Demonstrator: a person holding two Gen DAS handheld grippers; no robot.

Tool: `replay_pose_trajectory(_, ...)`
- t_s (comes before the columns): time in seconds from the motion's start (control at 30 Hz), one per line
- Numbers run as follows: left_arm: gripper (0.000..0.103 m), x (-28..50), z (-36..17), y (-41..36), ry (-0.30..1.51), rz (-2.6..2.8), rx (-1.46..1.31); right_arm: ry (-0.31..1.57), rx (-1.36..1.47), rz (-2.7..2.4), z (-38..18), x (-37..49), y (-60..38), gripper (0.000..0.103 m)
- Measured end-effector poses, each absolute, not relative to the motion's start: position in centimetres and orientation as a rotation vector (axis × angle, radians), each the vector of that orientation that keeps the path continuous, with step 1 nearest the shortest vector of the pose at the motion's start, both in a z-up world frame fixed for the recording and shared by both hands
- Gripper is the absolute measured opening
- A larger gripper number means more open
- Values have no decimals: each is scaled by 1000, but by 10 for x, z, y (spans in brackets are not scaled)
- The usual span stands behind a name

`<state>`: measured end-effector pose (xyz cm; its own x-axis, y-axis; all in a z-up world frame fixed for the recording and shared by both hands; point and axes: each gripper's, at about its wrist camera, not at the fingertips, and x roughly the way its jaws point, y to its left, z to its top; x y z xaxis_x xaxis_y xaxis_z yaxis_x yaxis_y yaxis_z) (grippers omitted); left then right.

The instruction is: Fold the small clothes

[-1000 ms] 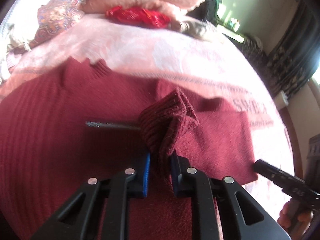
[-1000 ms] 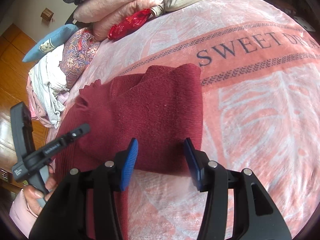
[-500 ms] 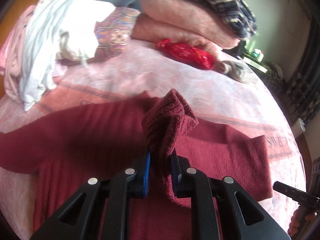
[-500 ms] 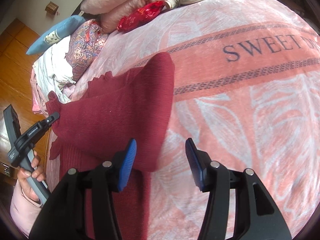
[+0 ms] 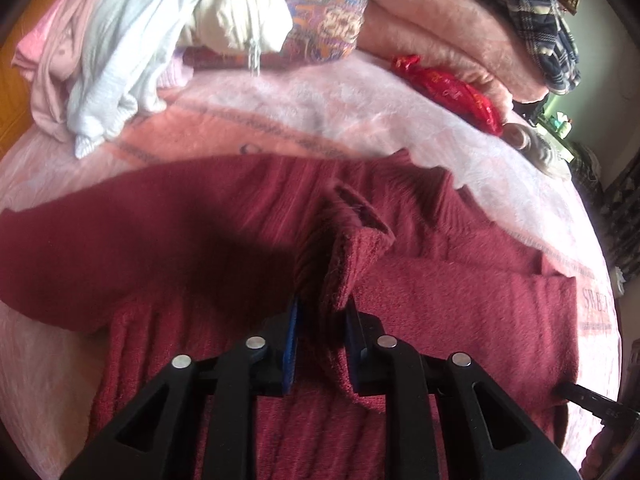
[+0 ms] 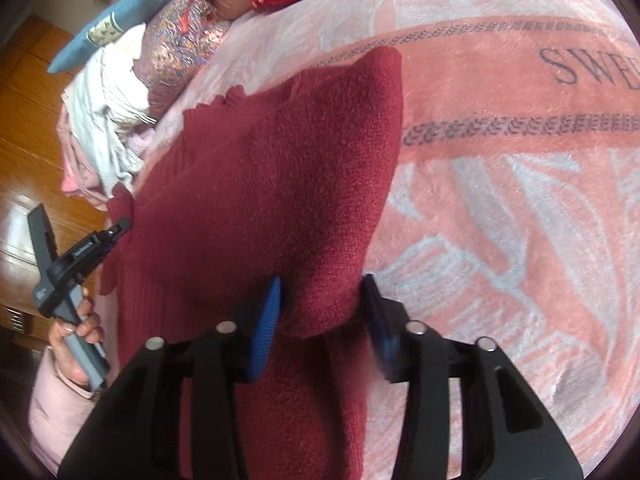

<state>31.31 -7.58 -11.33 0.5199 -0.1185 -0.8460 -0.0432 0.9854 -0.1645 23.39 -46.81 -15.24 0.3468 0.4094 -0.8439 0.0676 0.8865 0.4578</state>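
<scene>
Nearest the left wrist camera, the left gripper [image 5: 320, 340] pinches a bunched cuff of the dark red sweater [image 5: 440, 304] between its blue pads; its jaws have just been easing slightly apart, yet the knit is still caught and stands up as a ribbed fold above them. In the right wrist view, the right gripper [image 6: 320, 320] has just been closing and now clamps a folded corner of the same sweater [image 6: 280, 184], the cloth bulging between the two pads. The garment lies spread across a pink bed blanket [image 6: 500, 220] (lettered "SWE…" at the edge of view), one sleeve stretched out flat toward the left of the left wrist view. At the left of the right view a hand [image 6: 76, 332] in a pale pink sleeve grips the other tool's handle. Farther back sit a heap of white and pink clothes [image 5: 132, 40], a patterned cushion [image 5: 328, 28], a red pouch [image 5: 452, 92], folded pink blankets [image 5: 432, 36] and a plaid garment [image 5: 532, 20] on top.
</scene>
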Motion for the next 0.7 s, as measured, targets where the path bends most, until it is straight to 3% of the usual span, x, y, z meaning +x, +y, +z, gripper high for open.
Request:
replay_pose_trajectory(0.07, 25, 313, -118, -66, 1031, -15, -189, 1200, 463, 226, -153, 232, -471, 26)
replay_pose_trajectory(0.13, 41, 313, -121, -46, 1028, 19, -233, 1199, 483, 224, -154, 230, -474, 24)
replay_pose_trajectory(0.43, 45, 305, -117, -6, 1030, 45, -333, 1197, 471, 211, -154, 230, -470, 24)
replay_pose_trajectory(0.7, 50, 319, -143, -41, 1097, 76, -91, 1211, 494, 200, -156, 232, -471, 25)
